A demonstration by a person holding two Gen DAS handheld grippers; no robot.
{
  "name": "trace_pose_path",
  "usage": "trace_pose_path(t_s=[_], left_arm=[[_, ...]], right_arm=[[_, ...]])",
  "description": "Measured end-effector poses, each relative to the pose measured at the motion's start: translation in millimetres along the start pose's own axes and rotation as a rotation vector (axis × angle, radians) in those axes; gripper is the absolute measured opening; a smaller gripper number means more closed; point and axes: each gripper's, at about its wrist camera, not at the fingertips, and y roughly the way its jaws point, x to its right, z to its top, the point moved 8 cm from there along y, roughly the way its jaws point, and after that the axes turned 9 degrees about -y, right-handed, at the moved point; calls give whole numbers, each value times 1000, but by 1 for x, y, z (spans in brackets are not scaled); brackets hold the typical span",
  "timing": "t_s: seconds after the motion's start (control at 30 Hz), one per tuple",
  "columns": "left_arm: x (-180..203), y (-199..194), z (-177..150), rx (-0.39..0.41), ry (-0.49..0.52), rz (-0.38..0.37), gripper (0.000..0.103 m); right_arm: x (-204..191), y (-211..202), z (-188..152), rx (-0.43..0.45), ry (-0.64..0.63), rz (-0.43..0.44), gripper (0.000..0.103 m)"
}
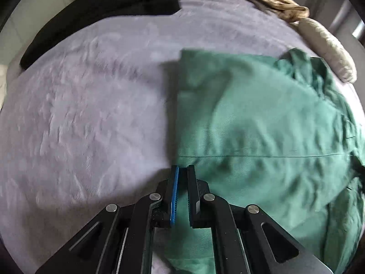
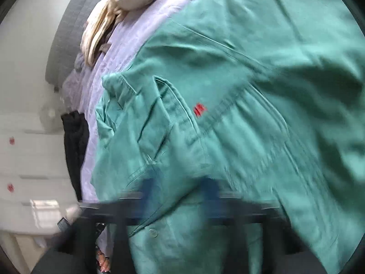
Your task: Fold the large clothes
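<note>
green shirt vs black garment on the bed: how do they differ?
Colour: the green shirt is teal-green; the black garment is plain black.
Place: the green shirt lies close in front of the left gripper; the black garment lies at the far edge of the lilac blanket.
Handling: the green shirt's edge runs between the left gripper's fingers; nothing touches the black garment.
Shared: both rest on the lilac blanket.

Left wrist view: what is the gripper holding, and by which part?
The left gripper is shut on the green shirt, pinching its near left edge.
</note>
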Motion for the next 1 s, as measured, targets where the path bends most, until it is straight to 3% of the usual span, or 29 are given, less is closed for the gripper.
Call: trace_pose_path(t_s=[0.17,0.27,0.4,0.5,0.6,0.7,0.8,0.87,0.93,0.97,1.0], left_arm=[[-5,-2,2,-11,-48,20,8],[3,-17,22,32,-53,-12,8],[20,-24,65,103,-34,-46,8],[33,-8,82,99,-26,-64,8],[33,21,77,74,-24,21,8],[15,31,80,107,-73,111,8],[2,26,83,84,-108,127,8],[1,17,81,77,-76,158,8],[10,1,75,94,-14,181,8],[15,-4,71,100,6,174,8],[24,-12,64,103,29,158,8]], right_arm=[[6,-7,13,-38,-156,-132,9],[20,-6,9,-65,-81,-92,11],[18,-20,4,-71,-148,-114,16],[17,-23,-1,-84,-179,-112,16],[21,-33,-9,-88,-165,-92,16],[27,-39,-17,-99,-150,-88,16],[35,-46,-19,-101,-134,-86,16],[39,-49,-18,-98,-114,-82,16],[46,-53,-18,-97,-89,-76,20],[48,-55,-18,-94,-80,-69,27],[51,-58,-18,-91,-73,-67,41]])
